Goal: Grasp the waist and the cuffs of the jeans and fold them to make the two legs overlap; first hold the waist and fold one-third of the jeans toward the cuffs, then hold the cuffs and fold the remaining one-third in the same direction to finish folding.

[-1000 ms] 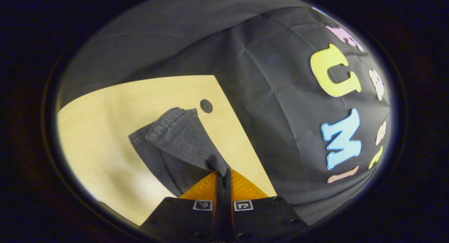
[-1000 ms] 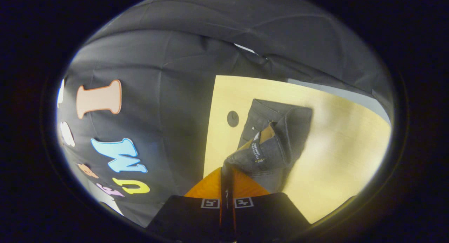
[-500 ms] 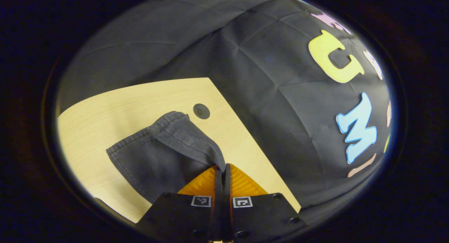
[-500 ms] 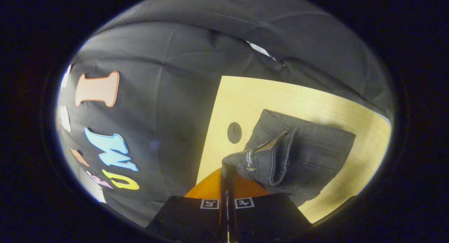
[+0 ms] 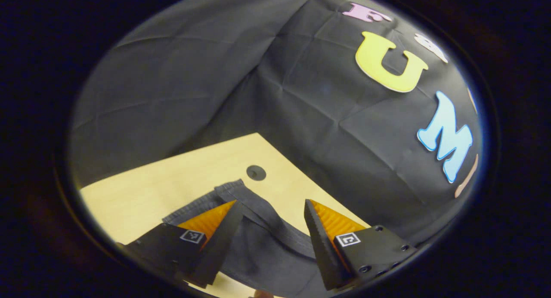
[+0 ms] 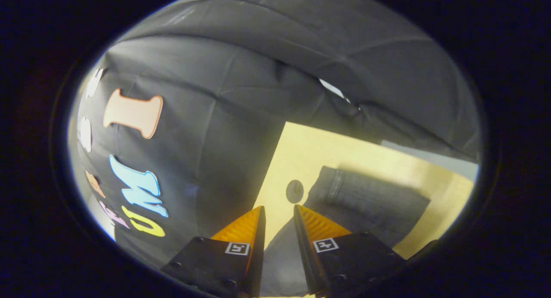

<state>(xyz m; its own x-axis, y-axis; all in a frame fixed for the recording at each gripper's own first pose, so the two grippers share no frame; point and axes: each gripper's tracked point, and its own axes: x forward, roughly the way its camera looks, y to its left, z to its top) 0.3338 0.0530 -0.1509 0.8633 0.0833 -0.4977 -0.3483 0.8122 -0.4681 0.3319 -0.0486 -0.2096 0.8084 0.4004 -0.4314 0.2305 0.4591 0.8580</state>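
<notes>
Jaws apart on 2 grippers, left gripper (image 5: 271, 207), right gripper (image 6: 279, 214), over 1 jeans (image 6: 370, 203).

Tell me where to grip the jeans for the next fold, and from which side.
Probably the stitched hem edge of the jeans: it lies flat on the wooden table beside the round hole, so come from above, straddling the edge.

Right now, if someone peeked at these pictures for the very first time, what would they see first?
The dark jeans would catch the eye, lying flat on the pale wooden table beside a small round hole. Next come the left gripper and the right gripper at the bottom of each view, both with jaws apart over the cloth, the left wider.
</notes>
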